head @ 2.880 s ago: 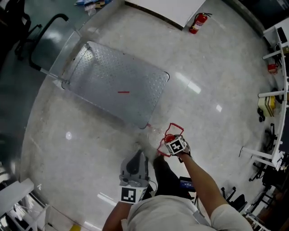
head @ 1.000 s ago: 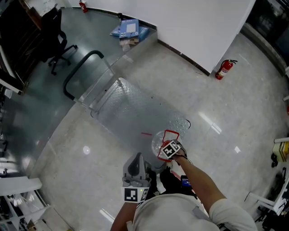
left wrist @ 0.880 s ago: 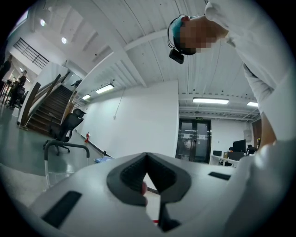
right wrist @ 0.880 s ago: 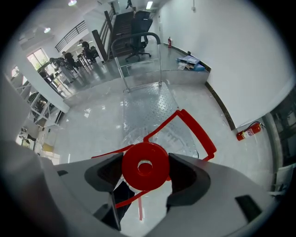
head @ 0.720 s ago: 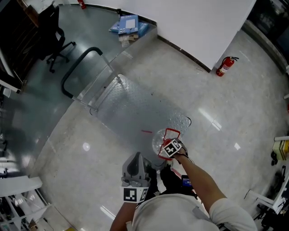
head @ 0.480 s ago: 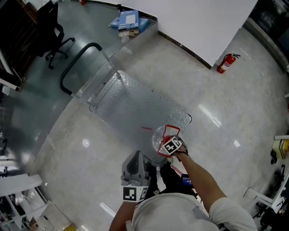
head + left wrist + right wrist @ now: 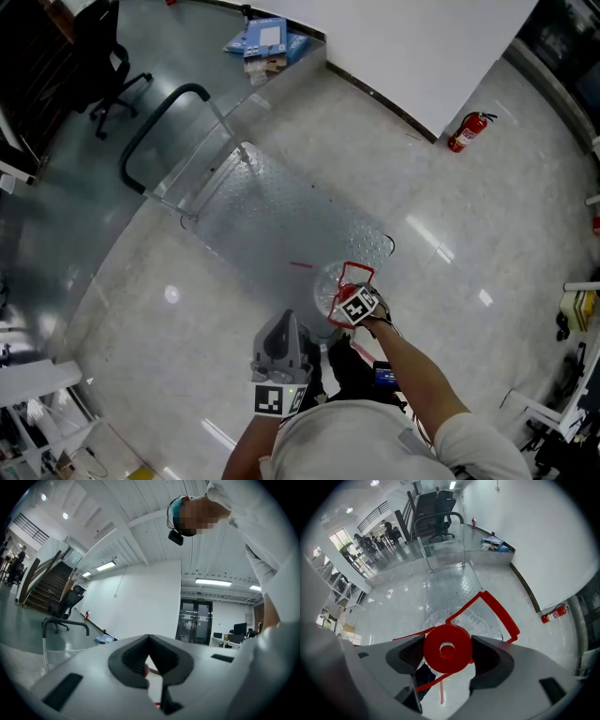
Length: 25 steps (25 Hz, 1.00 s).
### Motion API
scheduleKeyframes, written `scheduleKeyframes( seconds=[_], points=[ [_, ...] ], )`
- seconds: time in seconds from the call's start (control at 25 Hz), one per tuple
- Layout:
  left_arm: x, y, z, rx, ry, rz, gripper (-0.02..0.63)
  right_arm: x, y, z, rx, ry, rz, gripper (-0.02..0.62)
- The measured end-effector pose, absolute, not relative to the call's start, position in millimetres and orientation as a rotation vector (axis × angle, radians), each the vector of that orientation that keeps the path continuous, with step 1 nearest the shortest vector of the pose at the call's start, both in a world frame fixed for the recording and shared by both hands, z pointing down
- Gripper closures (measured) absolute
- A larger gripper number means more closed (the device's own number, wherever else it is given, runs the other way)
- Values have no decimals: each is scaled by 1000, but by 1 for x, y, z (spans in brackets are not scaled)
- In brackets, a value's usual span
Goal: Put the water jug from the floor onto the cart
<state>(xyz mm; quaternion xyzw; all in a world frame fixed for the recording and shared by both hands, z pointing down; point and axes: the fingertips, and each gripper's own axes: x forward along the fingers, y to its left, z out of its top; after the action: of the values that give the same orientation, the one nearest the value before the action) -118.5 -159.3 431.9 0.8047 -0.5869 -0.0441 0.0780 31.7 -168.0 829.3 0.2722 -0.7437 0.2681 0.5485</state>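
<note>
The water jug (image 7: 327, 287) is clear plastic with a red cap (image 7: 448, 648) and a red carry handle (image 7: 500, 612). My right gripper (image 7: 349, 294) (image 7: 447, 654) is shut on its capped neck and holds it over the near right corner of the cart (image 7: 272, 217). I cannot tell whether the jug's base touches the deck. The cart is a flat metal deck (image 7: 451, 587) with a black push bar (image 7: 155, 122) at its far end. My left gripper (image 7: 283, 326) (image 7: 149, 645) is shut and empty, beside my body, pointing upward.
A fire extinguisher (image 7: 459, 131) stands by the white wall at the right. Blue boxes (image 7: 259, 39) lie at the wall's corner behind the cart. A black office chair (image 7: 92, 49) stands at the far left. Shelving shows at the right edge and the lower left.
The jug, earlier just off the cart's corner near the floor, now sits over the cart's near corner in my right gripper. Over the last second it barely moved. The left gripper stayed put.
</note>
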Motion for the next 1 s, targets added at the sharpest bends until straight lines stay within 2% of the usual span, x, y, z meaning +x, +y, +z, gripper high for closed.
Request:
scheduleKeyframes(
  seconds=[1.0],
  points=[
    [-125, -164, 434, 2429, -1720, -169, 607, 34, -167, 816, 659, -1791, 591, 291]
  ],
)
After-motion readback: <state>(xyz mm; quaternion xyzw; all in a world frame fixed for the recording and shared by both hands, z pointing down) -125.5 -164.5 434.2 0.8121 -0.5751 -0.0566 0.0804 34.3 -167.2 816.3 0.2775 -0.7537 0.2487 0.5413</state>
